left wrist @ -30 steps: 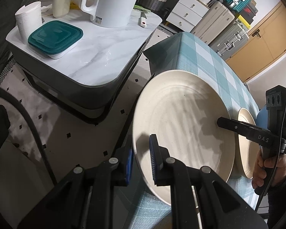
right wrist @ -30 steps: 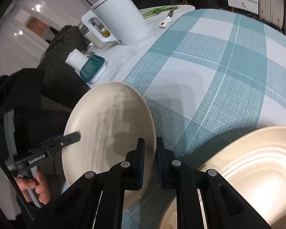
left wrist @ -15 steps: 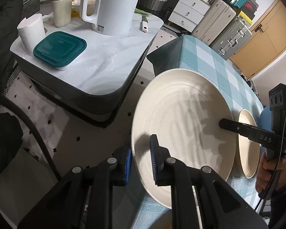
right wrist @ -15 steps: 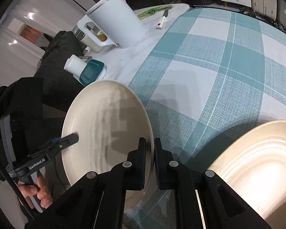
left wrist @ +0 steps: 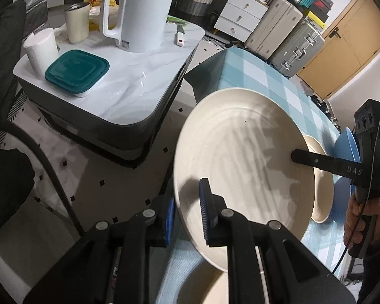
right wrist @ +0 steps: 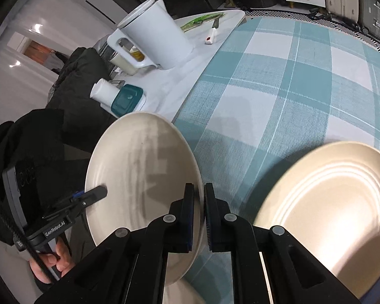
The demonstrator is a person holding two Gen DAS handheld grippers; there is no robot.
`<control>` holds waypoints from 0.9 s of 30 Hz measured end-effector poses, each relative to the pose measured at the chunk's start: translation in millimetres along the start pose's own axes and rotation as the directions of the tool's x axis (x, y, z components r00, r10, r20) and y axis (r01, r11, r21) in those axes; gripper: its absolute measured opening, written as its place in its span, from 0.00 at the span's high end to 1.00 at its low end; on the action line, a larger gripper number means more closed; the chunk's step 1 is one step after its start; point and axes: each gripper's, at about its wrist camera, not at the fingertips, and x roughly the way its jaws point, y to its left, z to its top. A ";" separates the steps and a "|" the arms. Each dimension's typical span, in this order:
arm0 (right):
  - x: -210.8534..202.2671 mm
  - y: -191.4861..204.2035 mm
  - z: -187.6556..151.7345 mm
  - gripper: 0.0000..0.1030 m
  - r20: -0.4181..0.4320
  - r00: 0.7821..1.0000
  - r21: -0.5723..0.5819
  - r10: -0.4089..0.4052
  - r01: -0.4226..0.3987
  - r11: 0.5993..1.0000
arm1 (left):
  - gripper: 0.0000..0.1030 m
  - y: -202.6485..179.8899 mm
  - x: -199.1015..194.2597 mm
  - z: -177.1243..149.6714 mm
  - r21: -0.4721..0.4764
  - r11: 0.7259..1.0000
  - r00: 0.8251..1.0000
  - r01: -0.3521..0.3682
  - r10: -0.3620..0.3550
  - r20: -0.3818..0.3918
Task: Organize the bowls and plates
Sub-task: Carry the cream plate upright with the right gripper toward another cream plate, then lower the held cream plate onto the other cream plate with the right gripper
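While the counter [right wrist: 304, 81] with its teal checked cloth lies below, the big cream plate [left wrist: 240, 157] has come up off it since a second ago and hangs tilted above the cloth's near edge — both hands have raised it together. Beside it on the cloth sits a second large cream plate [right wrist: 329, 202], with a smaller cream plate [left wrist: 321, 177] and a blue bowl [left wrist: 345, 144] beyond. The left hand-held gripper [left wrist: 187, 212] is pinched narrowly on the plate's near rim; the right hand-held gripper [right wrist: 198, 215] is clamped on the opposite rim. With the plate clear of the cloth, it looks ready to be carried to a stack — likely onto the other large plate.
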 end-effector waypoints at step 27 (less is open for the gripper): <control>-44.8 5.2 -197.1 0.92 0.013 0.999 -0.011 -0.048 0.048 0.999 | 0.83 -34.2 -43.6 -138.5 0.114 0.993 0.999 -0.042 0.045 -0.026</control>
